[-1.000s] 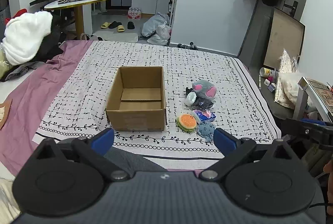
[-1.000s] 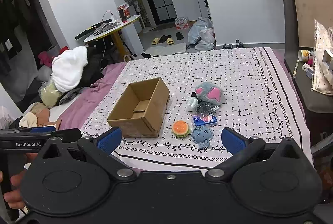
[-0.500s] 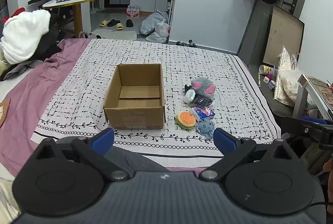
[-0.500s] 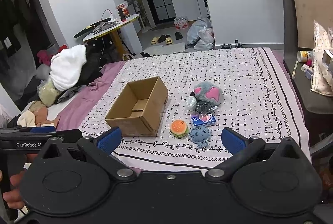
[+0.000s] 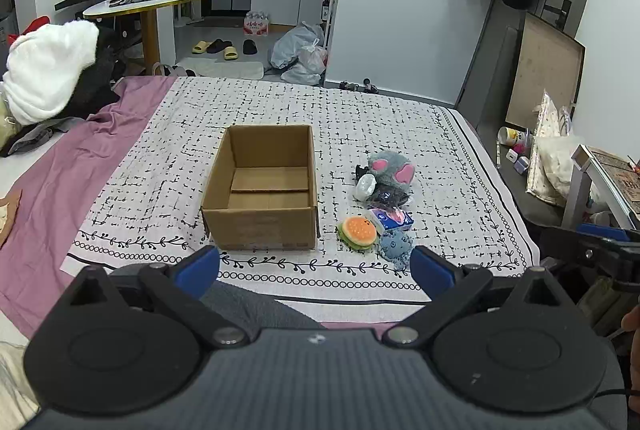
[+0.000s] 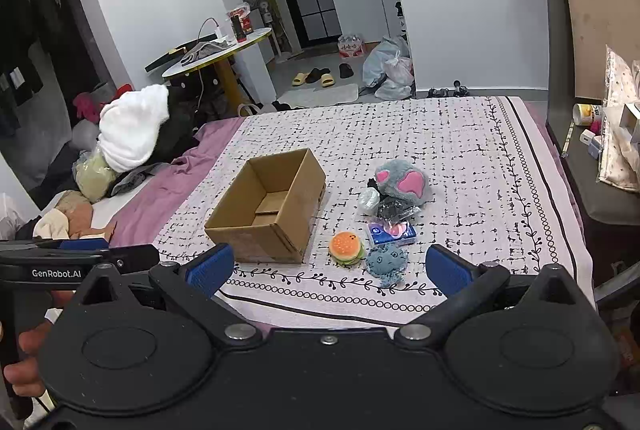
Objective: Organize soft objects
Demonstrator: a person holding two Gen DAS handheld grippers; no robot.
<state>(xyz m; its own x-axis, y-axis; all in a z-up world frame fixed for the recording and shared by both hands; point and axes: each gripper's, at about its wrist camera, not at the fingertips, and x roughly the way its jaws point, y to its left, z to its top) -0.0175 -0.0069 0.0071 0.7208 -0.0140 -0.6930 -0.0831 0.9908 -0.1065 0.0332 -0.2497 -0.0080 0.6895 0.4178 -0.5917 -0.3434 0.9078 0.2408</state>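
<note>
An open, empty cardboard box [image 5: 262,190] [image 6: 268,208] stands on the patterned bed cover. To its right lie soft things: a grey plush with pink ears [image 5: 392,170] [image 6: 402,182], a burger toy [image 5: 357,232] [image 6: 346,247], a blue octopus plush [image 5: 396,246] [image 6: 385,262], a tissue pack [image 5: 390,220] [image 6: 392,233], a dark bag [image 5: 388,195] and a small white item [image 5: 365,187]. My left gripper [image 5: 314,268] is open and empty, short of the bed's near edge. My right gripper [image 6: 328,266] is open and empty, likewise held back.
A purple sheet [image 5: 68,166] and a pile of clothes with a white plush [image 5: 44,70] lie to the left. A side table with clutter [image 5: 560,166] stands to the right. A round table [image 5: 148,2] and bags [image 5: 300,54] are beyond the bed.
Both views have shifted slightly; the box and toys sit a little lower and closer in the left wrist view. Both grippers stay open and empty.
</note>
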